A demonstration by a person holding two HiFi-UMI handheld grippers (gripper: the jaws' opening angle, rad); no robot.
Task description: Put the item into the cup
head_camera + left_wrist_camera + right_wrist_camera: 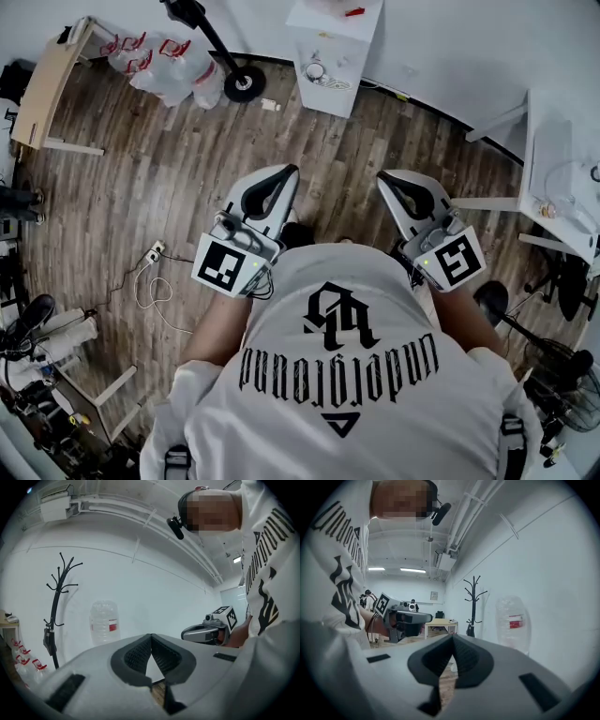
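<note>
No cup and no item to put in it shows in any view. A person in a white printed shirt holds both grippers out at chest height over a wooden floor. My left gripper [287, 172] is shut, its dark pads meeting at the tips [151, 636] with nothing between them. My right gripper [384, 177] is shut too, pads [453, 637] touching and empty. Each gripper sees the other: the right gripper [206, 632] from the left gripper view, the left gripper [408, 619] from the right gripper view.
A white cabinet [333, 56] stands ahead, with a black coat rack [58, 602] and a large water bottle [104, 620] by the white wall. Bags of bottles [159, 61] and a wooden table [42, 89] lie left. A white desk [562, 178] is at the right. Cables [150, 281] trail on the floor.
</note>
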